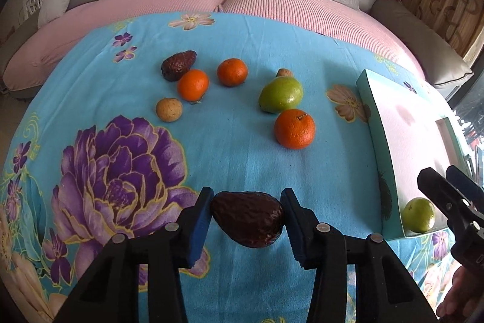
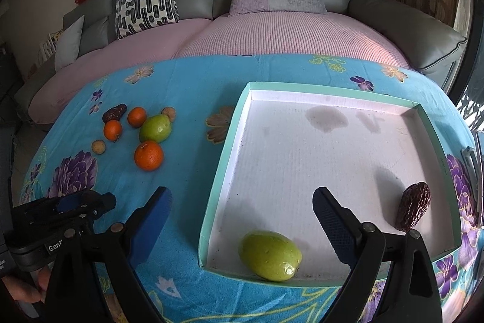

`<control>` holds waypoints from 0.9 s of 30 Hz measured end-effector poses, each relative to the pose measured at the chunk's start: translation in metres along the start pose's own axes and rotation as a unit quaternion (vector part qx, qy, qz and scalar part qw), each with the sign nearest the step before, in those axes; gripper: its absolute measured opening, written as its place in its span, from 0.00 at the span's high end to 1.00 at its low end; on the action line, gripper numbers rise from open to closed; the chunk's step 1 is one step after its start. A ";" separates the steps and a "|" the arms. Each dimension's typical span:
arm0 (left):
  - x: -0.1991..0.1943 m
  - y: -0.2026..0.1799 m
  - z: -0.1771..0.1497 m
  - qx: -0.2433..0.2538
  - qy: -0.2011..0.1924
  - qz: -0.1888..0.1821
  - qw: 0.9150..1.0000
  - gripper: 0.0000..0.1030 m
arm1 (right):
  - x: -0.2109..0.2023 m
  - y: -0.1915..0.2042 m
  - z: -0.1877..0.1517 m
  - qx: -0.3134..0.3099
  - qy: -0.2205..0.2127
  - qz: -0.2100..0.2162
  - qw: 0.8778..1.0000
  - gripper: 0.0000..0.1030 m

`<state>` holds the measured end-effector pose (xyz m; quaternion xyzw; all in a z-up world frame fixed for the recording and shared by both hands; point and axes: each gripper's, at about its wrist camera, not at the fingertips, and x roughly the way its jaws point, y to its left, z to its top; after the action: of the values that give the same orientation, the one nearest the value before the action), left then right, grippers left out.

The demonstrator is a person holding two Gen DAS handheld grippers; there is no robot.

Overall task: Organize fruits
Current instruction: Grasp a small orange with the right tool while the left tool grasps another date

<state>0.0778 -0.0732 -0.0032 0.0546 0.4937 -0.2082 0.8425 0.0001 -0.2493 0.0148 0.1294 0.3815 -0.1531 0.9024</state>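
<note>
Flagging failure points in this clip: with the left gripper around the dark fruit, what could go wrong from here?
1. The left gripper pinches the dark wrinkled fruit only at its ends, so the tapered fruit may twist or slip out in transit.
2. The right gripper hangs open over the box's near left edge; the two grippers could collide at drop-off.
3. The green fruit lies by the near wall and may get bumped.

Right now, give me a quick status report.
Left gripper shut on dark avocado. Right gripper open above tray. Path to tray unobstructed.

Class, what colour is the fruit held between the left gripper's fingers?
Dark brown fruit, wrinkled; clearest in the left wrist view.
</note>
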 end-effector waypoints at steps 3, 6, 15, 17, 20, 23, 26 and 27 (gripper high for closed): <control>0.000 0.007 0.013 -0.017 -0.014 0.005 1.000 0.53 | 0.005 0.006 0.007 0.003 -0.008 0.009 1.000 0.08; 0.002 0.016 0.024 -0.038 -0.020 0.002 0.999 0.53 | 0.008 0.014 0.015 0.000 -0.020 0.014 1.000 0.08; 0.008 0.047 0.048 -0.086 -0.032 0.012 0.996 0.53 | 0.029 0.052 0.033 -0.026 -0.048 0.051 0.997 0.17; 0.011 0.053 0.054 -0.092 -0.032 0.017 0.995 0.53 | 0.034 0.063 0.033 -0.041 -0.045 0.056 0.997 0.21; 0.016 0.061 0.058 -0.105 -0.026 0.015 0.994 0.53 | 0.046 0.079 0.031 -0.062 -0.034 0.058 0.996 0.23; 0.020 0.068 0.062 -0.117 -0.022 0.016 0.993 0.53 | 0.058 0.090 0.029 -0.077 -0.022 0.057 0.995 0.30; 0.023 0.075 0.067 -0.126 -0.022 0.021 0.992 0.53 | 0.069 0.096 0.027 -0.080 -0.008 0.059 0.995 0.35; 0.024 0.077 0.069 -0.128 -0.022 0.022 0.991 0.53 | 0.073 0.099 0.026 -0.083 -0.003 0.059 0.995 0.38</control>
<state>0.1748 -0.0309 0.0022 -0.0474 0.4966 -0.1259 0.8575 0.1021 -0.1807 -0.0089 0.0760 0.3816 -0.0680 0.9187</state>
